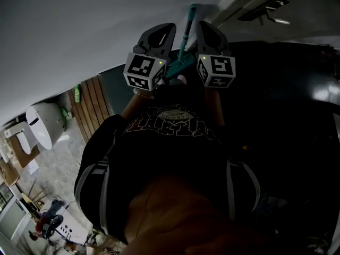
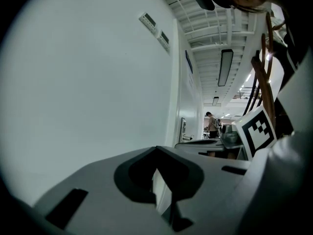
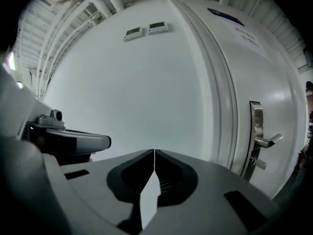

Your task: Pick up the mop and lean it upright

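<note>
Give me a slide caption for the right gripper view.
Right gripper, jaws shut and empty, faces a white wall beside a door with a lever handle.

Mop handle [image 1: 186,31]: its lower end is hiding behind the left gripper [image 1: 159,33] and right gripper [image 1: 209,33].
Floor [image 1: 53,163]: the person's dark shirt [image 1: 170,142] is covering most of it.
Far-off person [image 2: 212,124]: is looking too small to make out.

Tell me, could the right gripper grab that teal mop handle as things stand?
Probably not yet: the right gripper has its jaws shut, and the mop handle stands beside it, between the two grippers and out of its own view.
</note>
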### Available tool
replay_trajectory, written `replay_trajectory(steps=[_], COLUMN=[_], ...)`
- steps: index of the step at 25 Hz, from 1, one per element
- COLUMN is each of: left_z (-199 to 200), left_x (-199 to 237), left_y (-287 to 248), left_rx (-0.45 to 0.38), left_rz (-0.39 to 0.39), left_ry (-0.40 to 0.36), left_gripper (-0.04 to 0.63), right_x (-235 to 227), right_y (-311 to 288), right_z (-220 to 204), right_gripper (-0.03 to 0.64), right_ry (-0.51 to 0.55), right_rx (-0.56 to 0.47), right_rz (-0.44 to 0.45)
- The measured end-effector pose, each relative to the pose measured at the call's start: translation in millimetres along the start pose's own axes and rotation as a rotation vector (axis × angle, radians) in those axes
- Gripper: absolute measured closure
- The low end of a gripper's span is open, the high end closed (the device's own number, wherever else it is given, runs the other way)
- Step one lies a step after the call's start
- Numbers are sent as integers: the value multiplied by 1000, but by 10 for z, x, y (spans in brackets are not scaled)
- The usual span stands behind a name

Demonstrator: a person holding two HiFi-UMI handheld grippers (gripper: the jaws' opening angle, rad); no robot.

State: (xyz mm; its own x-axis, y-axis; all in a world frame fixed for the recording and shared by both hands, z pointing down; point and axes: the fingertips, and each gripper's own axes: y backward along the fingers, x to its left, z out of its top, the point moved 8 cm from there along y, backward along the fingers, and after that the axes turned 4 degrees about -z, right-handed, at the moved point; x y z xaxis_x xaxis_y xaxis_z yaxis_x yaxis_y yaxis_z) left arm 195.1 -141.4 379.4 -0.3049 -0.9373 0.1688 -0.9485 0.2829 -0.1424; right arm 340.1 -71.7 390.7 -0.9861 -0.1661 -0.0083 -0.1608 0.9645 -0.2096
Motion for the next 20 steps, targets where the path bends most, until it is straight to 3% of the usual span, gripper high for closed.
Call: replay_trajectory(steps=[8,10,15,20], left_z=[46,60,54,50], left_x=[56,82,128,195], left_y=[-187,-209,-197,-103], left_rx=[3,4,11,19], left_rz=[58,71,108,141], left_ry=[38,46,57,74], left_gripper=[557,557,557,557], right_x=[-214,-225,-203,-148], right_y=[-355,-468,-696,-899], right_z=[-107,-135,-256,-370], right_gripper=[593,509,489,483], right_ry=[5,4,25,49], right_rx=[63,93,161,219], right_rz=[28,47,67,30])
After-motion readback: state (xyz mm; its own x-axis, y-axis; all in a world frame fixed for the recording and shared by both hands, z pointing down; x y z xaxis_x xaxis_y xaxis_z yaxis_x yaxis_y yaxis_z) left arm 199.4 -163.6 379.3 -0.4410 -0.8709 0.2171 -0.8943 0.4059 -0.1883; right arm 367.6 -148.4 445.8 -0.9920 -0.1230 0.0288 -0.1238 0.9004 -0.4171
